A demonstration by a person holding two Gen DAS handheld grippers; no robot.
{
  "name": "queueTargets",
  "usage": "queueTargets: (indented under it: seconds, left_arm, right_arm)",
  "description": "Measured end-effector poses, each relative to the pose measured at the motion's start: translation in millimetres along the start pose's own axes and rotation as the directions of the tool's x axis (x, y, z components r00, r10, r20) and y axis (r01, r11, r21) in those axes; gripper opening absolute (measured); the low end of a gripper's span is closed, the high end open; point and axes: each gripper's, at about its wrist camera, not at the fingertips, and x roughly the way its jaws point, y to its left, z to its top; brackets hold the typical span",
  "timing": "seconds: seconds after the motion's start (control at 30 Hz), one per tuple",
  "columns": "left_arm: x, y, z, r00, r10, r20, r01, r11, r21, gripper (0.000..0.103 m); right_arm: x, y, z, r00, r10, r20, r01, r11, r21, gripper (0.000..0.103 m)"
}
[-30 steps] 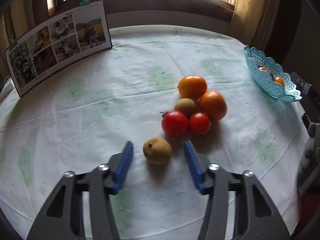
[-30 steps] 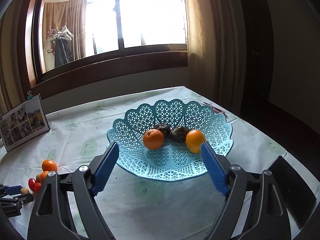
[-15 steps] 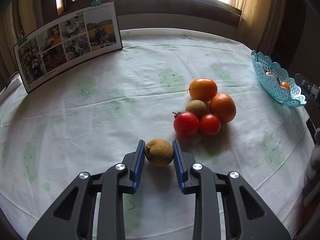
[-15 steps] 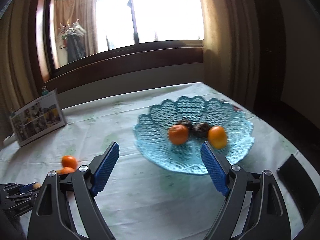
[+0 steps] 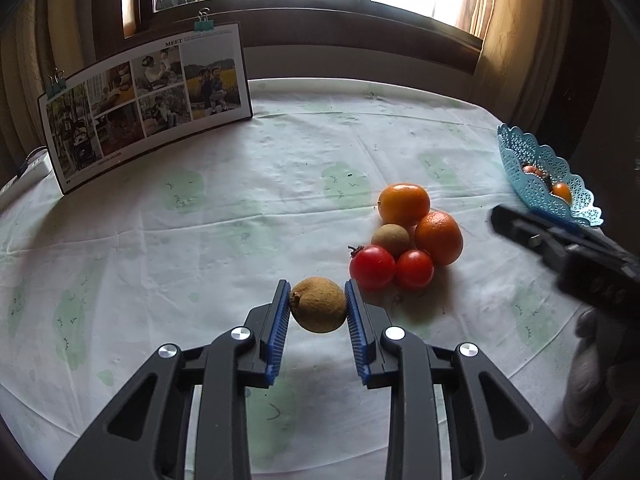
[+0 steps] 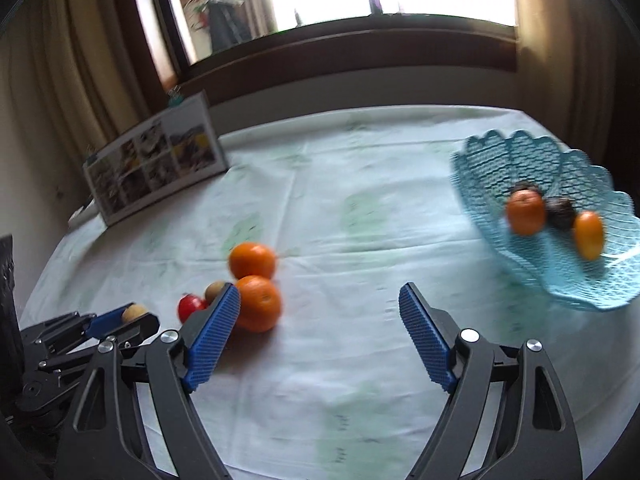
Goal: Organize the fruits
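While the fruits wait to be sorted, this is how things sit:

Left gripper (image 5: pixel 318 312): its two blue pads squeeze the brown fruit (image 5: pixel 318 305) from both sides, just above or on the cloth; which one is hard to tell.
Why held so: the round fruit sits snug in the middle of the pads, so it should not roll away when carried.
Right gripper (image 6: pixel 320 336): its fingers are wide with nothing between them, and they are closing a bit. It points at the fruit pile.
Fruit pile: two oranges (image 5: pixel 404 204), a small brown fruit (image 5: pixel 391 239) and two red tomatoes (image 5: pixel 373 267) all touch each other, just beside the held fruit.
Blue basket (image 6: pixel 592 280): far to the right on the table, with two orange fruits and dark ones inside. Fruit likely goes there.
In the way: the right gripper sits between the pile and the basket, so the two could bump.
Other things: a photo board (image 5: pixel 144 100) stands at the back, well apart.
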Motion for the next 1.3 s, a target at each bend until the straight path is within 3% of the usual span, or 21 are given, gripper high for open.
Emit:
queueTargets:
  seconds: [0.13,0.4,0.6,0.73,1.03,1.3]
  left_arm:
    - [-1.5,-0.1,0.3,1.000,-0.007,0.006,0.007,1.000,0.004,0.028]
    - [-1.9,2.9,0.7,1.000,-0.008,0.012,0.008,1.000,-0.003,0.028]
    - [-0.7,3.3,0.8,1.000,-0.008,0.009,0.008,1.000,-0.006,0.028]
    - [0.5,3.7,0.7,1.000,-0.003,0.007,0.003,1.000,-0.007,0.028]
    - [-1.8,-0.6,2.1,1.000,0.009,0.009,-0.009,1.000,0.012,0.028]
    - [-7.4,-13.2,10.5,0.999,0.012,0.029,-0.013,0.999,0.046,0.028]
  right_arm:
    - [15.1,10.2,0.4,0.997,0.040,-0.059,-0.041,0.999,-0.011,0.064]
    - [40.3,22.1,4.1,0.987,0.103,-0.123,-0.102,0.995,0.012,0.060]
    - [49.0,22.7,2.7,0.977,0.145,-0.156,-0.143,0.989,0.026,0.040]
    - [43.3,23.8,1.0,0.980,0.134,-0.149,-0.133,0.991,0.015,0.040]
    - [-1.1,-5.2,11.6,0.999,0.038,0.003,-0.038,0.998,0.044,0.040]
    - [-38.6,-54.9,21.0,0.986,-0.110,0.123,0.095,0.988,0.120,0.040]
